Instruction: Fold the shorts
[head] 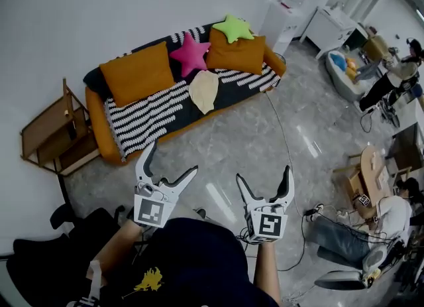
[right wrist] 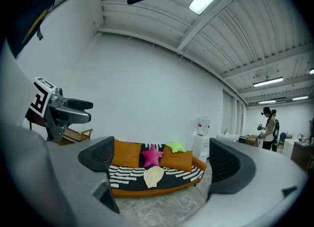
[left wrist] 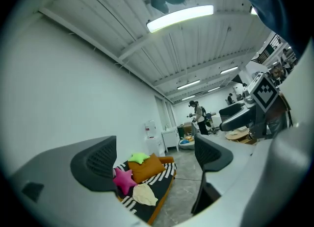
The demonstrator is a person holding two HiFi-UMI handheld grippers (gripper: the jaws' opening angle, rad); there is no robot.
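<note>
A cream pair of shorts (head: 203, 90) lies bunched on the seat of a striped sofa (head: 146, 117) across the room; I also see the shorts (left wrist: 143, 195) in the left gripper view and the shorts (right wrist: 153, 176) in the right gripper view. My left gripper (head: 172, 158) is held out in front of me, open and empty, far from the sofa. Beside it my right gripper (head: 264, 174) is open too, with nothing between its fingers. Both point towards the sofa over bare floor.
The sofa carries two orange cushions (head: 137, 72), a pink star pillow (head: 191, 52) and a green one (head: 233, 28). A wooden shelf (head: 56, 133) stands left of it, a water dispenser (head: 290, 4) to its right. People, boxes and cables (head: 311, 223) fill the right side.
</note>
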